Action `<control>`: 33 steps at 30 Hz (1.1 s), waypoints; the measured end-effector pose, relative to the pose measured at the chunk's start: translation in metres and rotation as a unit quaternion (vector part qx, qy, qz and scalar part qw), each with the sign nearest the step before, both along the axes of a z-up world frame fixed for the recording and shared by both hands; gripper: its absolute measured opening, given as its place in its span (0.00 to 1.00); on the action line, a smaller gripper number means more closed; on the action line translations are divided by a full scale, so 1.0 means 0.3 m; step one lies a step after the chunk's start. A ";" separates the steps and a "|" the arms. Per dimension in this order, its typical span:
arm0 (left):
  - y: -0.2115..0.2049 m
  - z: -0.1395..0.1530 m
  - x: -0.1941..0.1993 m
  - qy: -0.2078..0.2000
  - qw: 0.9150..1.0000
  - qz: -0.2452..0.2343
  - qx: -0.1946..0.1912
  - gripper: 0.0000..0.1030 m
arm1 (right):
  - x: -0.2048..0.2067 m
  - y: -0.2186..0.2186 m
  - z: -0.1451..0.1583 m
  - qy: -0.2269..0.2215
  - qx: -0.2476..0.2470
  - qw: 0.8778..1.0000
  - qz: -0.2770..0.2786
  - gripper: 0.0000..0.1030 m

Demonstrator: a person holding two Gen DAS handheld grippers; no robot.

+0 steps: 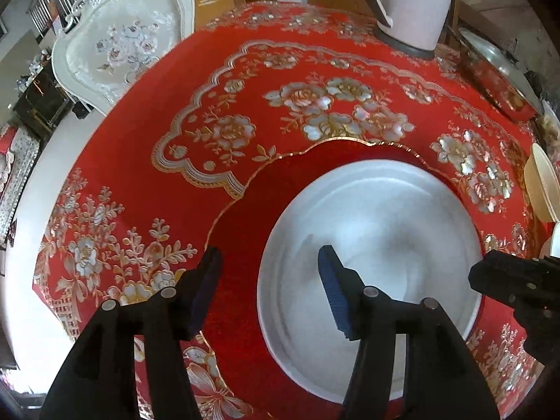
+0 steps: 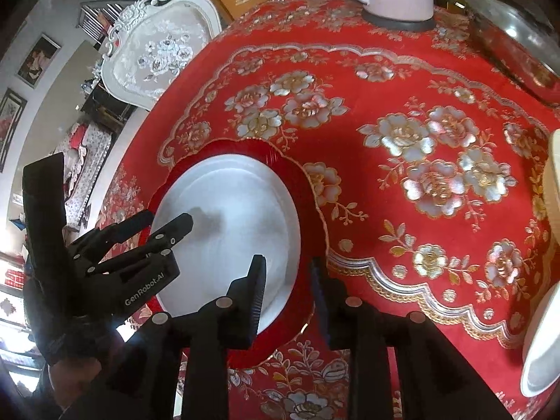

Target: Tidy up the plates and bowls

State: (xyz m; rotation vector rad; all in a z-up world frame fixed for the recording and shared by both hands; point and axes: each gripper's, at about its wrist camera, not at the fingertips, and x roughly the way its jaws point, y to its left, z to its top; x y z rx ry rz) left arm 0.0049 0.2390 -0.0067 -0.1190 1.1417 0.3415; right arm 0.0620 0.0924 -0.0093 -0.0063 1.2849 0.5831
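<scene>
A white plate (image 1: pixel 378 231) lies on a red scalloped plate (image 1: pixel 280 182) with a gold rim, on the red flowered tablecloth. My left gripper (image 1: pixel 271 290) is open and straddles the stack's left side: one finger hangs by the red rim and the other over the white plate. In the right wrist view the white plate (image 2: pixel 231 217) and red plate (image 2: pixel 311 210) sit left of centre. My right gripper (image 2: pixel 288 294) is open, with the stack's right rim between its jaws. The left gripper (image 2: pixel 164 224) shows at the stack's far side, and the right gripper (image 1: pixel 507 280) at the edge of the left view.
A pale kettle (image 1: pixel 409 3) and a lidded steel pot (image 1: pixel 497 70) stand at the table's far side. A cream bowl (image 1: pixel 540 185) sits at the right edge, with a white dish (image 2: pixel 542 343) near it. A white carved chair (image 1: pixel 122 42) stands beyond the table.
</scene>
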 end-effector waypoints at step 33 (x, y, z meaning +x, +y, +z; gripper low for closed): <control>-0.716 0.247 0.302 -0.069 0.986 -0.145 -0.039 0.60 | 0.066 -0.744 0.149 -0.055 -0.006 0.976 -0.212 0.41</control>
